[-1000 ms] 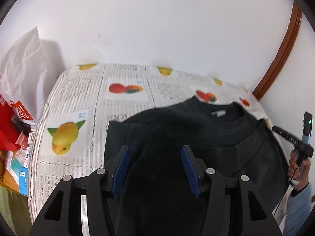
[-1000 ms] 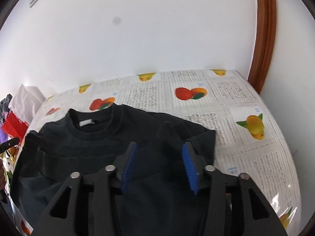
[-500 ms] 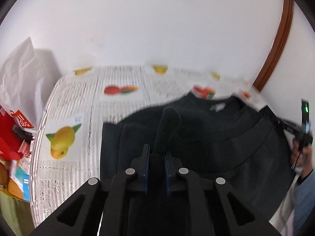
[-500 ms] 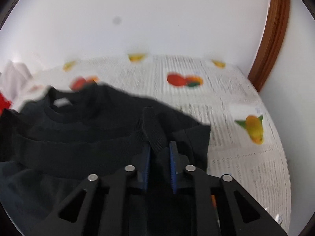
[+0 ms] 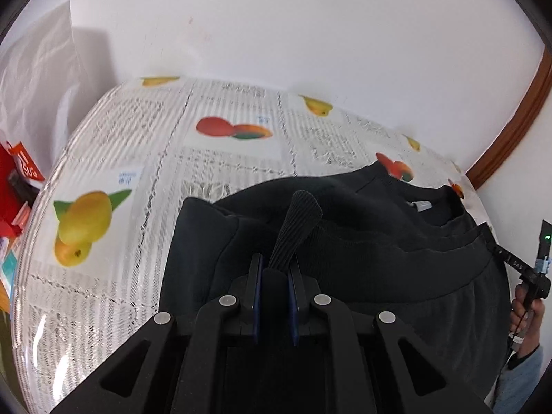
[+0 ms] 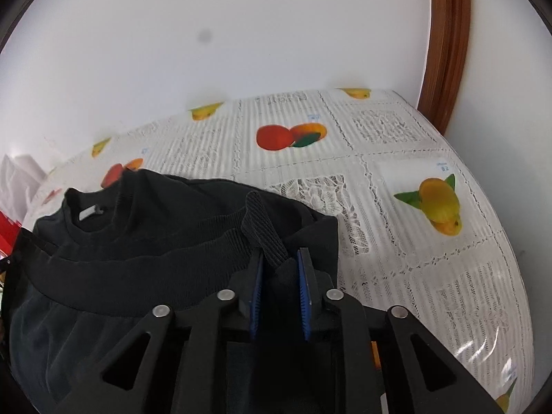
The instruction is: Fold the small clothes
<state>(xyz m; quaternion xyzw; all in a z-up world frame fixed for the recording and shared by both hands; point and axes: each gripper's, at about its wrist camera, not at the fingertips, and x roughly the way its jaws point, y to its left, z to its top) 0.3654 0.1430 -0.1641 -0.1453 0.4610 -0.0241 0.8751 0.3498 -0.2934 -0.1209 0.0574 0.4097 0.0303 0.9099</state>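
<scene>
Black sweatshirt (image 5: 362, 241): ribbed hem clenched by left gripper (image 5: 275, 276) and right gripper (image 6: 280, 269); fold toward collar at 12 o'clock begun, unfinished

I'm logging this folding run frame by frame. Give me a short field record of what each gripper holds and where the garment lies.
garment: black sweatshirt, collar toward the wall
surface: fruit-print tablecloth
left gripper: shut on a ribbed cuff
right gripper: shut on a ribbed cuff
cuffs: both stick up between the fingers
label: grey tag inside the collar
beside table: white bag
</scene>
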